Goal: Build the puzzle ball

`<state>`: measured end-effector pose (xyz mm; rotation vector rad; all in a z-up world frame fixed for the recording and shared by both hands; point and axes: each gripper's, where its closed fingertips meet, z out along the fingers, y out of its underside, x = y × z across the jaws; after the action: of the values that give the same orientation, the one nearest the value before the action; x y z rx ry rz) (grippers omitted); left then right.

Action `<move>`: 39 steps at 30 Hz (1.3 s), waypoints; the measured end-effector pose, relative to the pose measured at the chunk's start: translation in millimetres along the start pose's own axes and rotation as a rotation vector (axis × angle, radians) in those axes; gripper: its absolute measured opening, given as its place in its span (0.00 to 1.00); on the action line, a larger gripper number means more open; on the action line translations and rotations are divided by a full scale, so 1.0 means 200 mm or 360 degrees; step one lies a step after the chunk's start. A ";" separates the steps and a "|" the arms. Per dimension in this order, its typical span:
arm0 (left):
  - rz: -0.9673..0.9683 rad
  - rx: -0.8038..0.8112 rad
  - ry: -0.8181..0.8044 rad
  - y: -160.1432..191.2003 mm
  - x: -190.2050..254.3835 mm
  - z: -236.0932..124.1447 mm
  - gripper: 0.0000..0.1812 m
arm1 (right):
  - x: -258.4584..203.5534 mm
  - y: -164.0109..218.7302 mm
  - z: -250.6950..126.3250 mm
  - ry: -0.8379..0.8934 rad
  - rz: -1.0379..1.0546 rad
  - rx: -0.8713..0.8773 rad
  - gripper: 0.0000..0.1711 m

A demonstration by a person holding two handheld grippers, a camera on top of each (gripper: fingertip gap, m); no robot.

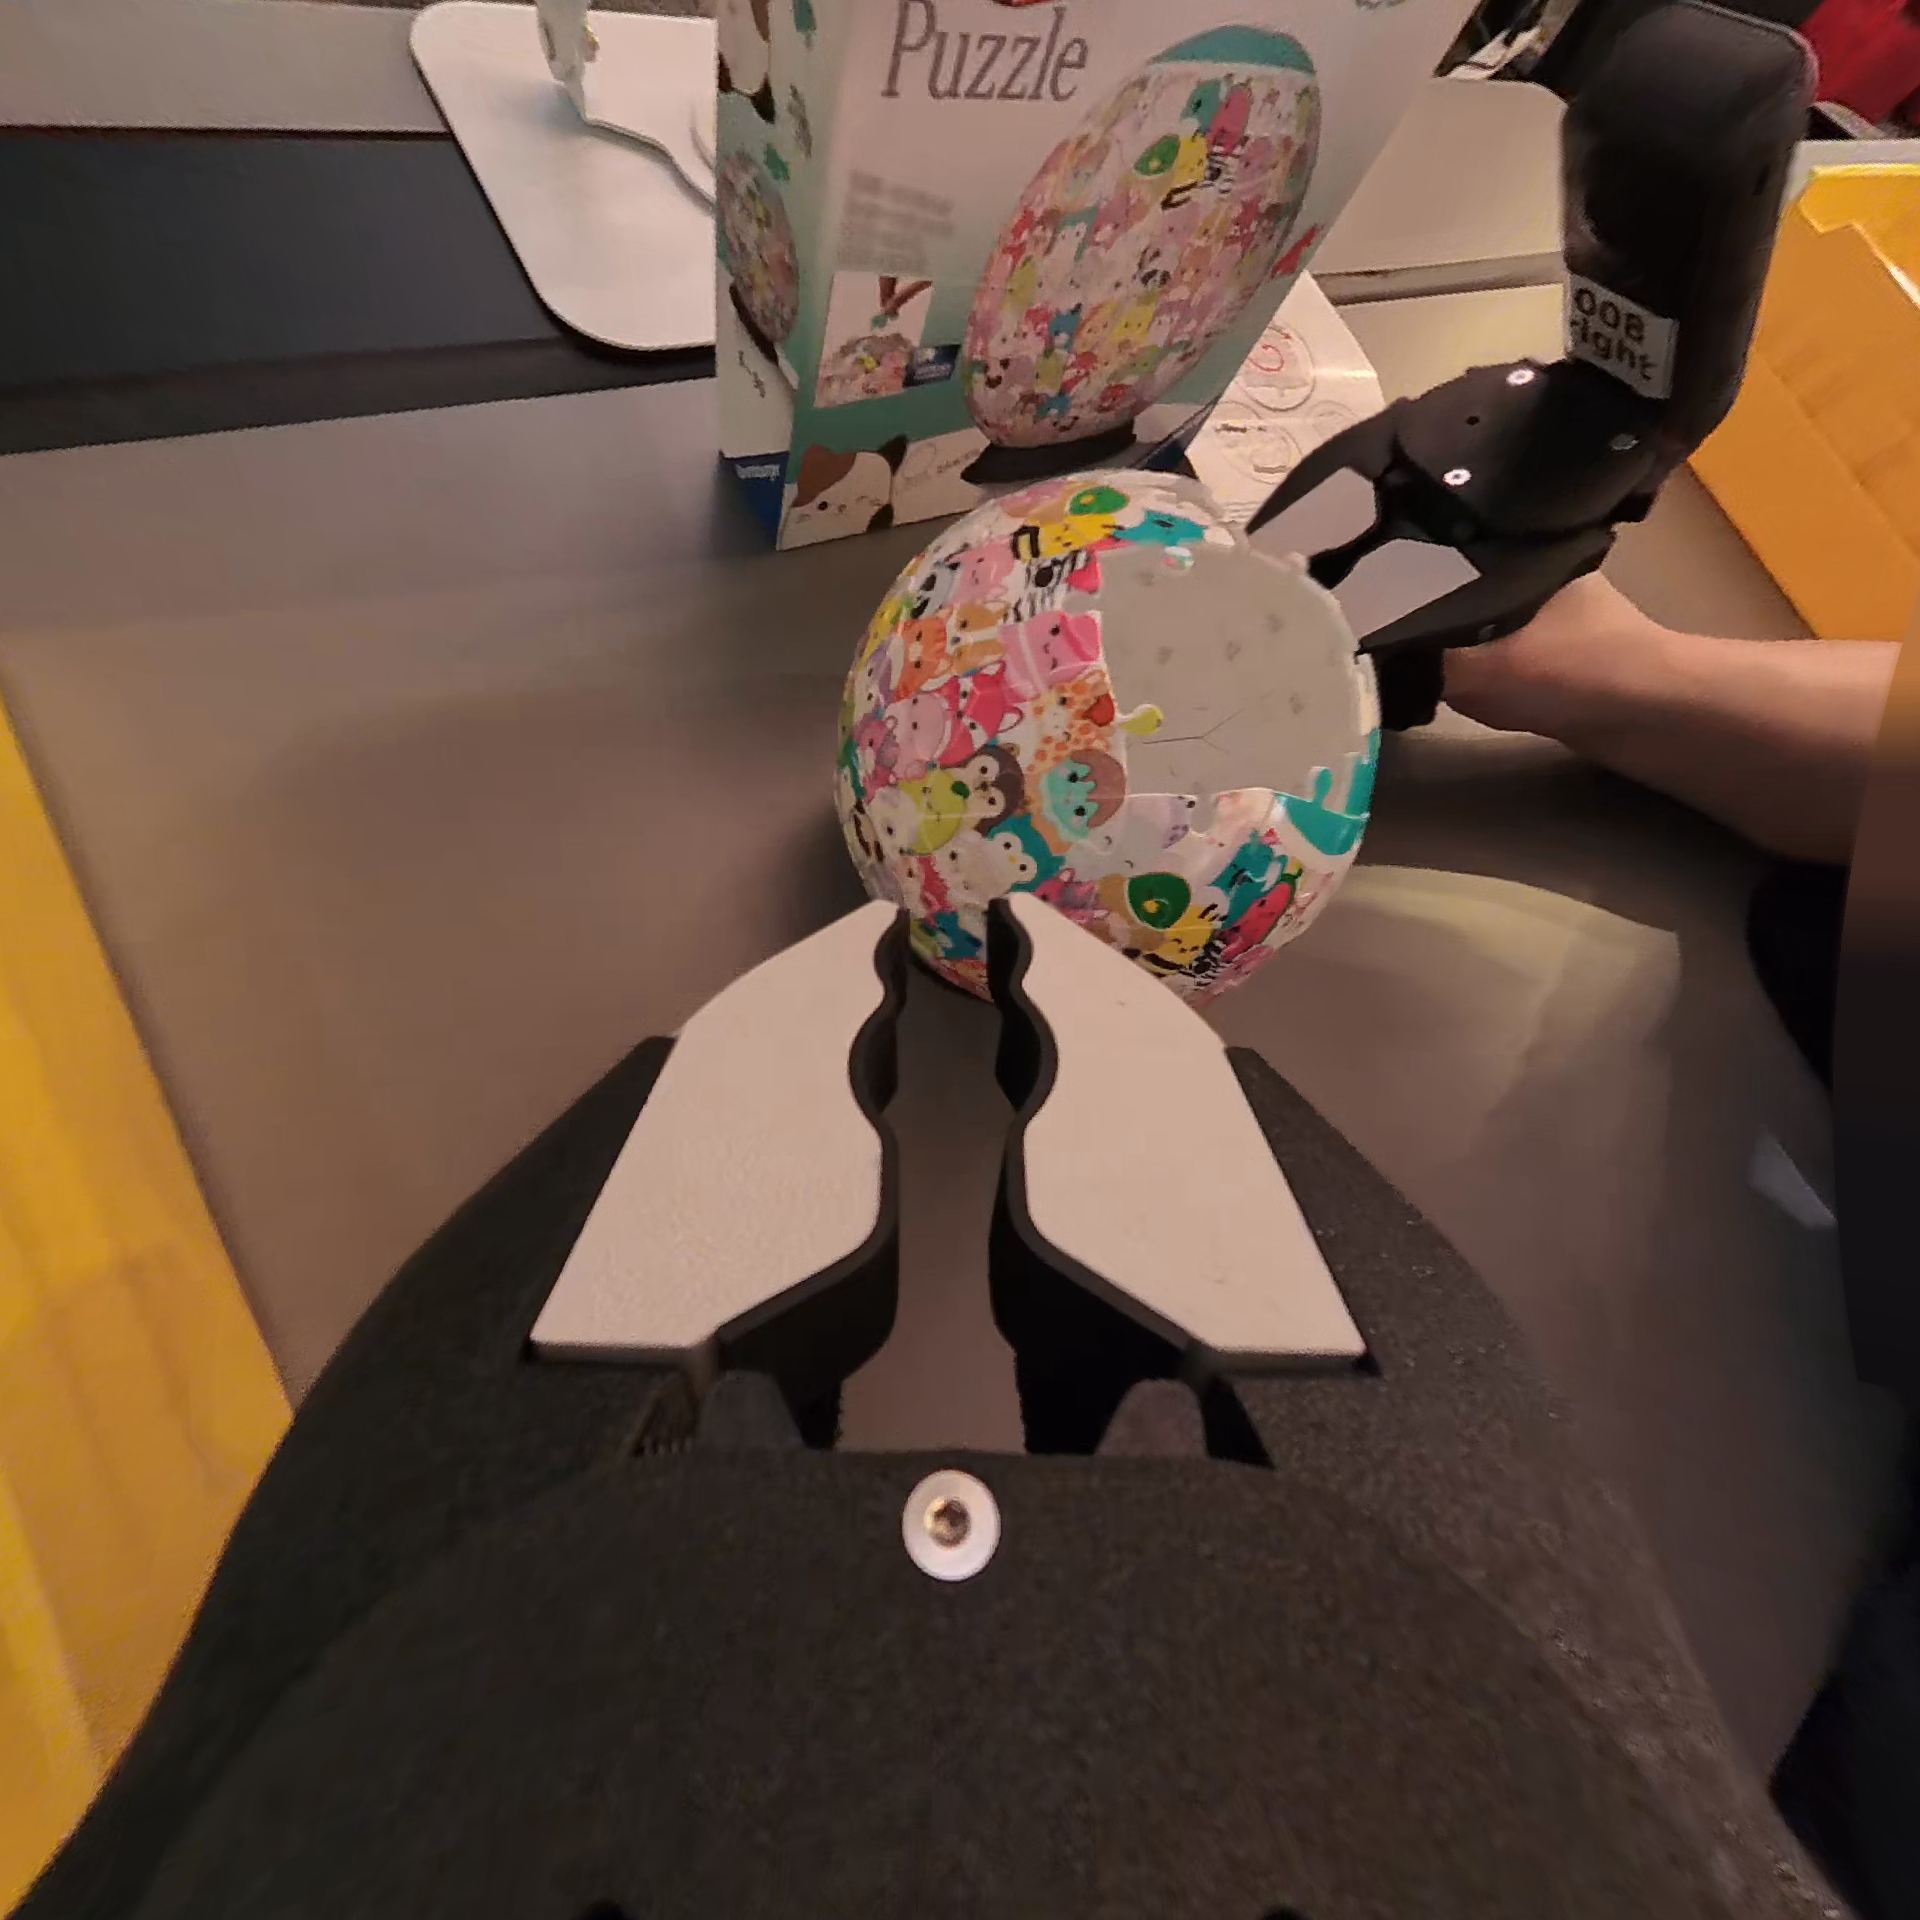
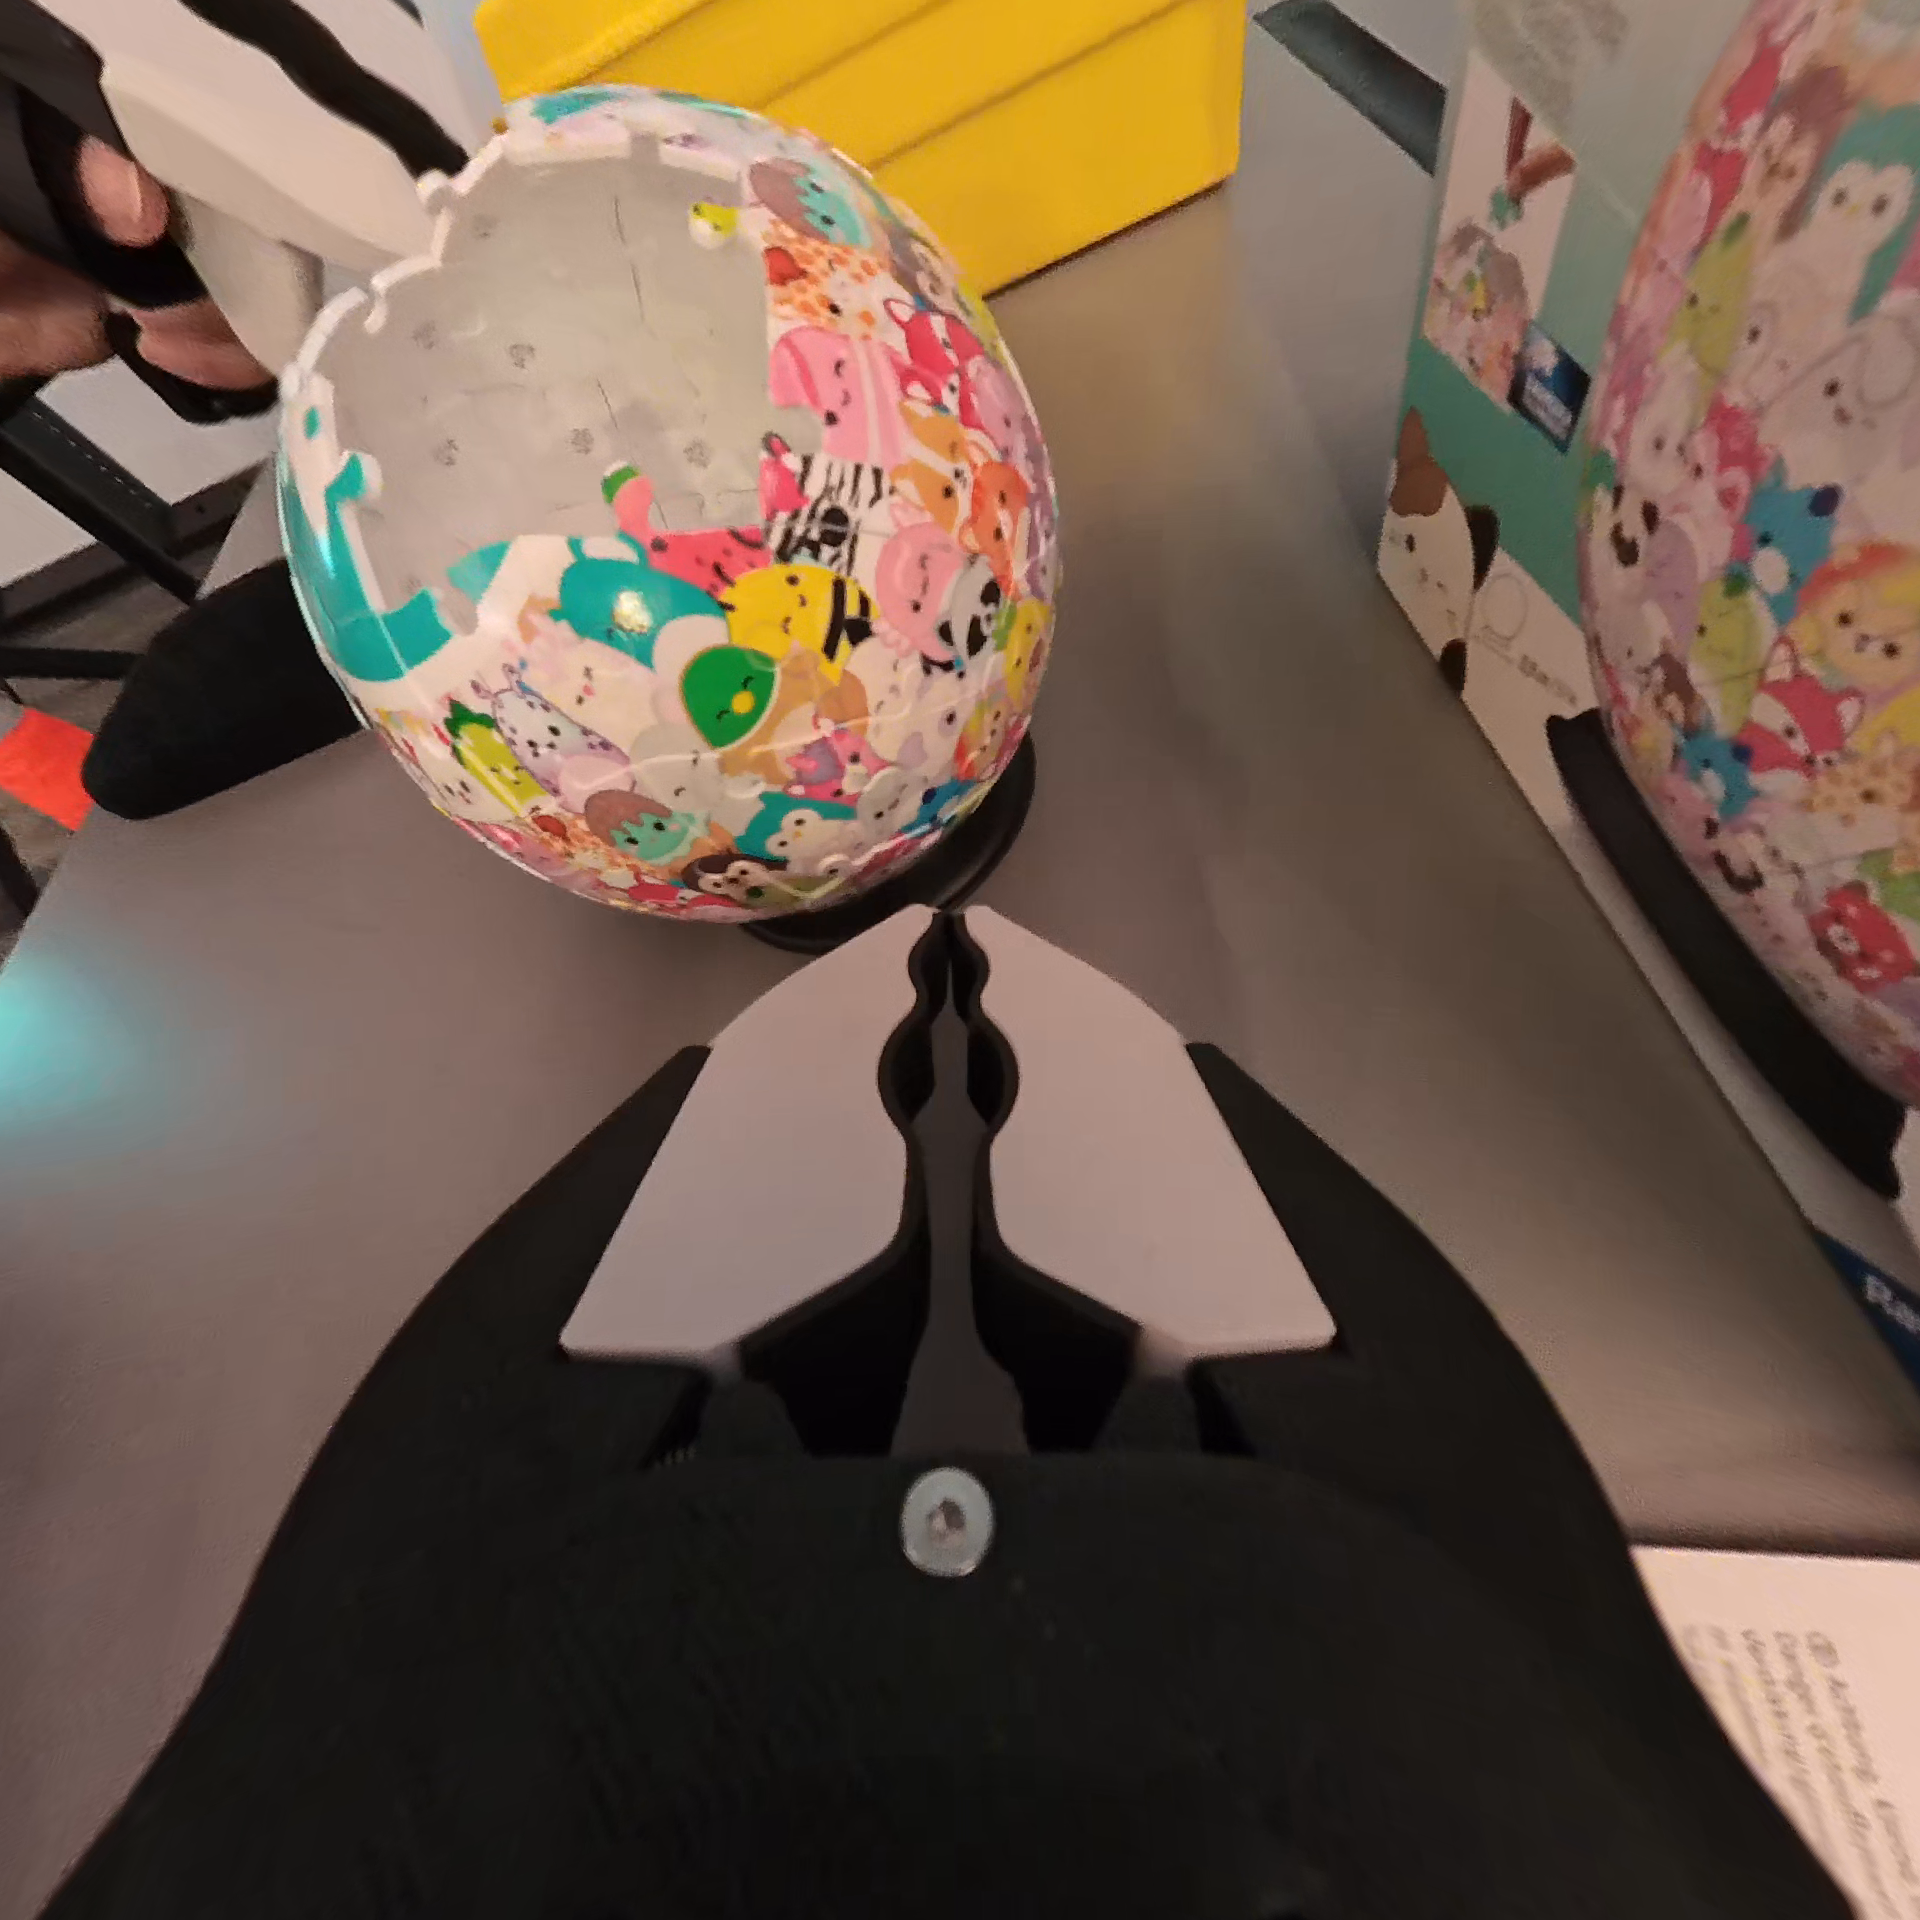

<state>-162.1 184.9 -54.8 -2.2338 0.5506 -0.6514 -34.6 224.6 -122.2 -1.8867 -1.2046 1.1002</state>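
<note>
The puzzle ball [image 1: 1101, 727] stands near the middle of the grey table [image 1: 416, 727], seated on a black ring stand [image 2: 966, 831] that shows under its lower right side in the right wrist view. Most of its shell is covered with bright cartoon animal pieces, but a large gap near the top is unfilled, and the pale grey inner side of the far wall shows through it, edged by jagged interlocking tabs. The left gripper [image 1: 945, 914] is low in front of the ball, its two white-faced fingers a small way apart with nothing between them, the tips just at the ball's lower edge; whether they touch it cannot be told. The right gripper [image 2: 948, 920] points at the foot of the stand with its fingers pressed together at the tips and nothing held. In the left wrist view that same gripper appears at the ball's upper right, close to the rim of the gap. The puzzle box [image 1: 997, 260] stands upright behind the ball toward the table's far edge, with a printed sheet [image 1: 1288, 395] lying beside it. A yellow bin [image 1: 1829, 416] sits at the table's right edge, and a white mat [image 1: 582, 187] lies at the far left corner.
</note>
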 end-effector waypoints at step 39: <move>-0.0078 0.0050 0.0217 0.00 0.06 0.06 0.09 | -0.07 -0.04 -0.01 -0.0244 0.0485 0.0194 0.00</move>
<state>-145.4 183.3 -58.7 -2.1905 0.5501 -0.8369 -38.9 214.7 -111.0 -1.9620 -0.9236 1.4692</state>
